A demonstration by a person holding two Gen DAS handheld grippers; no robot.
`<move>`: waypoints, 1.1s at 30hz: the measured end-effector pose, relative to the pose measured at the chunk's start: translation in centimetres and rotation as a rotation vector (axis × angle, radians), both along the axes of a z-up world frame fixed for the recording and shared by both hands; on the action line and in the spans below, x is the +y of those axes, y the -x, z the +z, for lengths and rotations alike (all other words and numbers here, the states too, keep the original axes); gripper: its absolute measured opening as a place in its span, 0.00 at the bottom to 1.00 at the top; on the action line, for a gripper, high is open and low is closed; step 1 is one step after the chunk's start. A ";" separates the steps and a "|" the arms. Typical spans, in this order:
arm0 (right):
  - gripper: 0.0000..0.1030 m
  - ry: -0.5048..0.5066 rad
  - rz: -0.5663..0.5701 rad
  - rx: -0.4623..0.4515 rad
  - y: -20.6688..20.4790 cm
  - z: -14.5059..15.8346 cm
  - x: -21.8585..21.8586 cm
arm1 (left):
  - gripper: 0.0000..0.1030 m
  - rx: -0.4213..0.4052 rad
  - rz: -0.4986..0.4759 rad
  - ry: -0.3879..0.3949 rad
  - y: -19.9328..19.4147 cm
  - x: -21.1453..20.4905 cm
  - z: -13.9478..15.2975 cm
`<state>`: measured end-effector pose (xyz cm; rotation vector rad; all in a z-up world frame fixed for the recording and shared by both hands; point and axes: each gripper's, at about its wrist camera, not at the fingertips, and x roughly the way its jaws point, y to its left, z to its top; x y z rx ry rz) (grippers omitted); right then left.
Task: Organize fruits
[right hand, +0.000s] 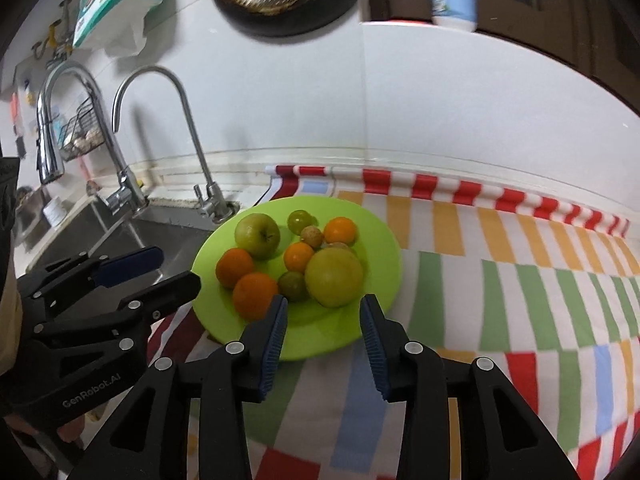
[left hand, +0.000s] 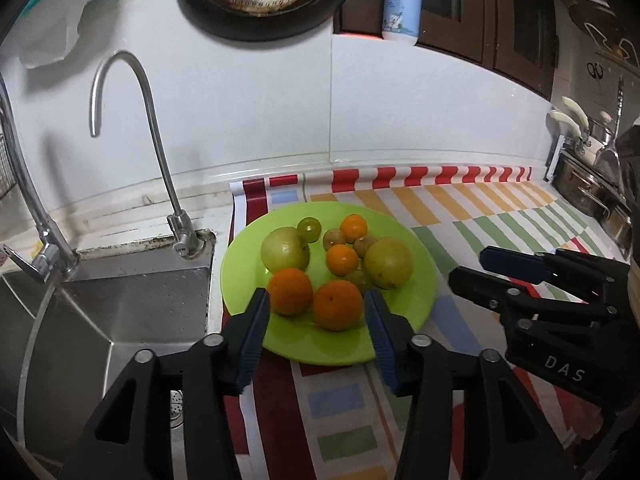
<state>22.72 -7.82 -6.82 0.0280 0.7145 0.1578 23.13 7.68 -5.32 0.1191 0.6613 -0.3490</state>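
1. While both grippers hover at the near edge of the green plate (left hand: 416,312), neither has hold of anything.
2. The plate lies on a striped cloth (left hand: 460,216), just beside the steel sink (left hand: 132,300), and every fruit sits on it.
3. Two large oranges (left hand: 290,291) lie at the plate's near side, touching each other — the one toward the sink is slightly smaller.
4. Behind them, toward the wall side of the plate, sit two pale green apples (left hand: 285,250), one near the sink edge and one at the opposite side.
5. Between the apples lie two small tangerines (left hand: 342,260) and a few small greenish and brownish round fruits (left hand: 309,228).
6. The left gripper (left hand: 316,304) has its jaws partly apart; in its own view the two oranges appear between the fingertips, but the blue pads (left hand: 256,340) press on nothing.
7. The right gripper (right hand: 324,310) — jaws also partly apart — hangs over the plate's near rim, empty, with the larger apple just beyond its tips.
8. A curved tap (left hand: 136,128) rises at the sink's back edge, away from the plate.
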 end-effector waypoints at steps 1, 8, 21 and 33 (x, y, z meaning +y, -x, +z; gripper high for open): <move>0.41 -0.003 -0.022 -0.007 0.8 0.3 -0.3 | 0.51 -0.005 0.000 0.001 0.6 -0.1 0.3; 0.59 -0.004 -0.136 -0.078 5.6 2.2 -2.1 | 0.67 -0.077 -0.009 -0.002 4.8 -0.6 2.2; 0.76 0.020 -0.132 -0.170 15.1 5.6 -5.0 | 0.88 -0.176 0.106 0.034 14.3 -2.2 5.1; 0.84 0.020 -0.126 -0.196 22.3 6.7 -7.2 | 0.98 -0.214 0.150 0.013 22.1 -3.9 6.3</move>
